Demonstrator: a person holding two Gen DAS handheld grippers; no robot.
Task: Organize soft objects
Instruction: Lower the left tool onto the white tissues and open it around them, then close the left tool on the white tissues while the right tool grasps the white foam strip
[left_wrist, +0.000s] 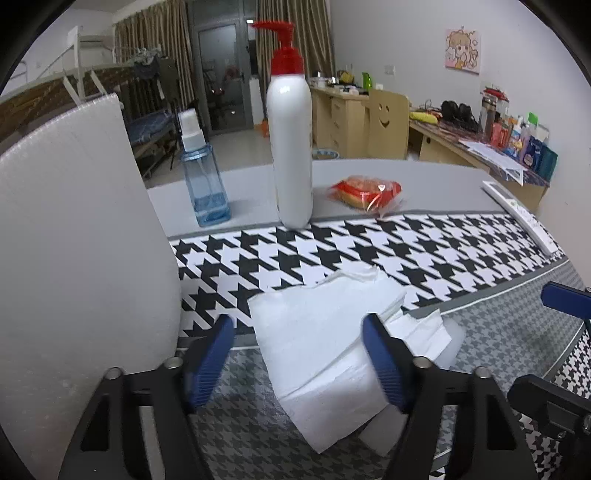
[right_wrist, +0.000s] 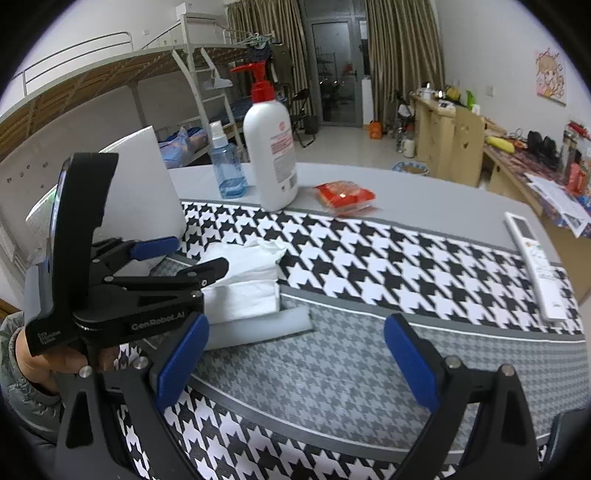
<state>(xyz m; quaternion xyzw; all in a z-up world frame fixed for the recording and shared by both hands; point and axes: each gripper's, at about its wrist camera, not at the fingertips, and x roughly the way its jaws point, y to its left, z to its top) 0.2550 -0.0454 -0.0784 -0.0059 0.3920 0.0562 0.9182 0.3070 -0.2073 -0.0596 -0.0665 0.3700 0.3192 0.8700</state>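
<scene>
The grey bench (right_wrist: 424, 199) carries a houndstooth mat (left_wrist: 424, 251), bold black-and-white across the middle and faded grey nearer the cameras. A tall curved white foam sheet (left_wrist: 74, 240) stands at the mat's left edge. Behind the mat stand a smooth white pump bottle (left_wrist: 291, 147) with a red head and a clear blue spray bottle (left_wrist: 205, 184), with a crinkly red snack packet (left_wrist: 365, 194) just beside them; a slim white remote (right_wrist: 535, 266) lies at the right.

The left claw (left_wrist: 299, 354) tilts down over the soft white tissue stack (left_wrist: 321, 332), which lies on the mat atop a pale foam strip (right_wrist: 258, 326). Its blue ribbed pads (left_wrist: 384, 363) stand spread, one either side of the tissue; whether they touch it I cannot tell. The right claw (right_wrist: 295, 354), spread and empty, hovers over the grey houndstooth.
</scene>
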